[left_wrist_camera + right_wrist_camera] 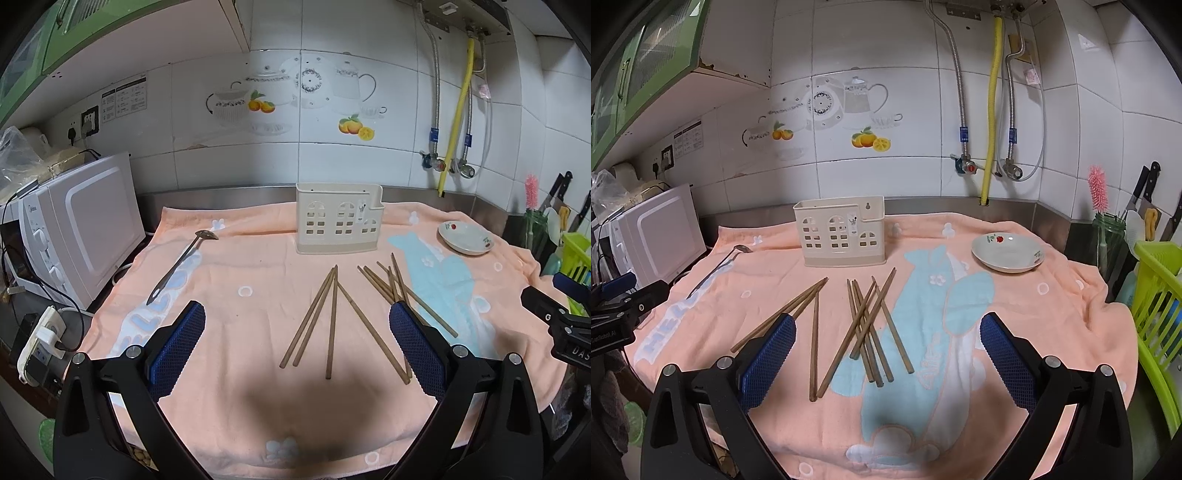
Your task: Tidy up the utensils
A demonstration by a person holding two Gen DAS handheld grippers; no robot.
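Note:
Several wooden chopsticks [332,321] lie loose on the pink towel [240,387], in a left group and a crossed right pile [871,332]. A cream utensil holder [338,223] stands upright behind them, also in the right wrist view [842,230]. A metal spoon [181,262] lies at the left [716,269]. My left gripper [297,321] is open and empty above the near chopsticks. My right gripper [888,332] is open and empty above the crossed pile.
A white dish [465,238] sits at the back right [1008,253]. A white microwave [77,225] stands at the left with a power strip [40,339]. A green rack [1160,306], a jar with a pink brush [1108,236] and knives stand at the right.

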